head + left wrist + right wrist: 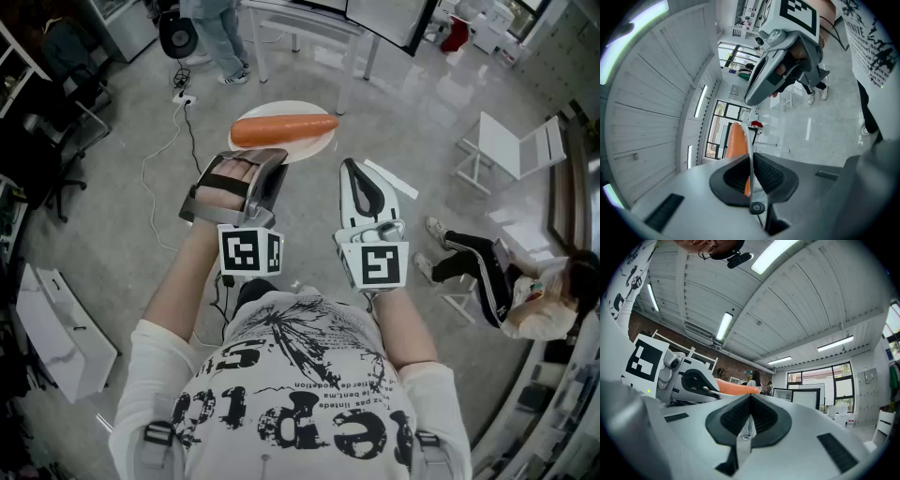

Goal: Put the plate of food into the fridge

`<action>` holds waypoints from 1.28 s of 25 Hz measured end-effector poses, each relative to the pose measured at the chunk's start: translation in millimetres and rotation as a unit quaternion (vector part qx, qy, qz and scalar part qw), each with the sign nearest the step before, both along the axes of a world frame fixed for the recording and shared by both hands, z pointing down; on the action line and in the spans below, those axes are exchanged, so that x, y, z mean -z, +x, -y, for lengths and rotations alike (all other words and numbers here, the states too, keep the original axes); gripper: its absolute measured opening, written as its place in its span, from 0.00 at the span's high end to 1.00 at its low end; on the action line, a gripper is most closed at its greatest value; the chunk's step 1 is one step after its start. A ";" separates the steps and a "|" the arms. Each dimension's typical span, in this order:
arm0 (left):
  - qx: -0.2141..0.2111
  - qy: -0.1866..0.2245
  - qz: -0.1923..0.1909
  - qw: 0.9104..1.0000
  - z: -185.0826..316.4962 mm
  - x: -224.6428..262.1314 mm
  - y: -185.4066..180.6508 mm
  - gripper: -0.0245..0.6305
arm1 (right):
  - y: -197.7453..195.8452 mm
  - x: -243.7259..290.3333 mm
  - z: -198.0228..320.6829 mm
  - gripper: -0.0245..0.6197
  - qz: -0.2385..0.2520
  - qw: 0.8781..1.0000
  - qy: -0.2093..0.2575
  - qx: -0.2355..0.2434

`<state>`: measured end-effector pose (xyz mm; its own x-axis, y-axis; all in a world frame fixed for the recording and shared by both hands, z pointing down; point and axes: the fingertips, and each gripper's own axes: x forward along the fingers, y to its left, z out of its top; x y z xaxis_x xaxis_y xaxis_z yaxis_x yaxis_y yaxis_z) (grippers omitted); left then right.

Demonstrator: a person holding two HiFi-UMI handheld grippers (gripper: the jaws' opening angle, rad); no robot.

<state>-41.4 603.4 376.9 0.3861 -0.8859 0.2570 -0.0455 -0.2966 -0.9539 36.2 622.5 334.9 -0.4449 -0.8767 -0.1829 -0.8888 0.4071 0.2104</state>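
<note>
White plate point(305, 152) is pinched at its near rim by the left claw point(267, 159). The carrot point(283, 130) lies crosswise just ahead. The right claw point(352, 169) is alongside, closed and empty.

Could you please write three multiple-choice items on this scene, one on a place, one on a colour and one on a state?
1. Where does the carrot lie?
A. on the floor
B. on the plate
C. on a chair

2. What colour is the plate?
A. white
B. blue
C. black

3. How does the left gripper stand?
A. open and empty
B. shut on the plate's rim
C. shut on the carrot

Answers:
1 B: the carrot lies across the plate.
2 A: the plate's bare rim shows white.
3 B: the left gripper has its jaws pressed on the thin rim, edge-on between them.
</note>
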 end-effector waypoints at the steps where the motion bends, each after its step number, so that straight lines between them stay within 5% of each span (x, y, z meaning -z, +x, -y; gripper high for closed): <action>1: 0.000 0.000 0.001 1.000 0.1 2.3 -0.1 0.93 | 0.9 1.5 0.5 0.96 0.004 1.000 -0.002 0.000; 16: -0.002 -0.001 -0.009 1.000 -1.1 8.3 1.8 0.93 | 14.6 3.3 -3.2 0.96 0.076 0.997 -0.014 -0.007; 32: 0.004 -0.009 0.009 1.000 31.9 -7.9 10.1 0.93 | 34.0 -18.9 37.0 0.96 0.066 0.997 -0.029 -0.014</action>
<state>-31.3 571.5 384.8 0.3747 -0.8837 0.2805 -0.0296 -0.3138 -0.9490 70.2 585.4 353.8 -0.3960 -0.8988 -0.1878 -0.9182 0.3904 0.0675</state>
